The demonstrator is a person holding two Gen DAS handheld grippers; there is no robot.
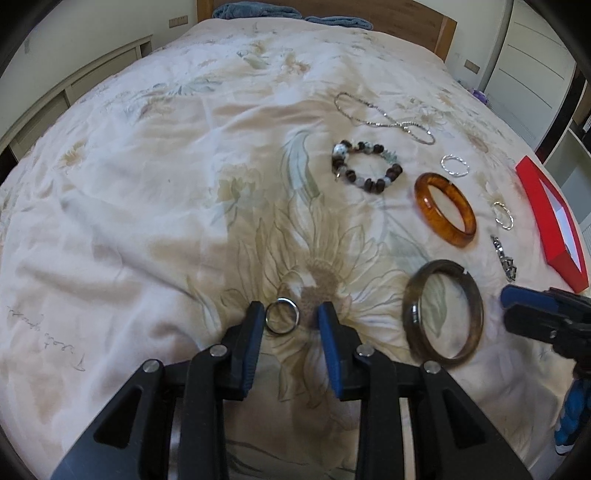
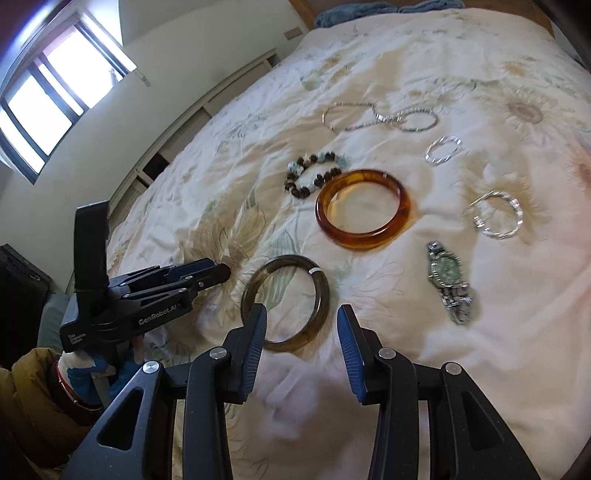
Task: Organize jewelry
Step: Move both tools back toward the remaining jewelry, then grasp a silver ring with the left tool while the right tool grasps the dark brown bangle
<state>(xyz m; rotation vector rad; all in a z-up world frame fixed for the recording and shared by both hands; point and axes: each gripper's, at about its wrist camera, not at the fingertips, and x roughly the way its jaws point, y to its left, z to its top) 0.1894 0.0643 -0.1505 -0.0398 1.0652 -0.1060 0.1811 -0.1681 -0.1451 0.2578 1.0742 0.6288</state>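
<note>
Jewelry lies spread on a floral bedspread. My left gripper (image 1: 289, 314) is open, its jaws on either side of a small silver ring (image 1: 282, 316); the ring touches the left pad. My right gripper (image 2: 302, 321) is open and empty, just short of a grey-brown bangle (image 2: 285, 302), also in the left wrist view (image 1: 443, 308). Beyond lie an amber bangle (image 2: 362, 209), a beaded bracelet (image 2: 314, 176), a silver chain necklace (image 2: 380, 117), two silver hoops (image 2: 443, 148) (image 2: 498, 216) and a wristwatch (image 2: 447, 278).
A red jewelry box (image 1: 550, 225) with a white lining sits at the bed's right edge. Blue towels (image 1: 255, 10) lie by the wooden headboard. A low shelf (image 2: 177, 147) and a window stand left of the bed.
</note>
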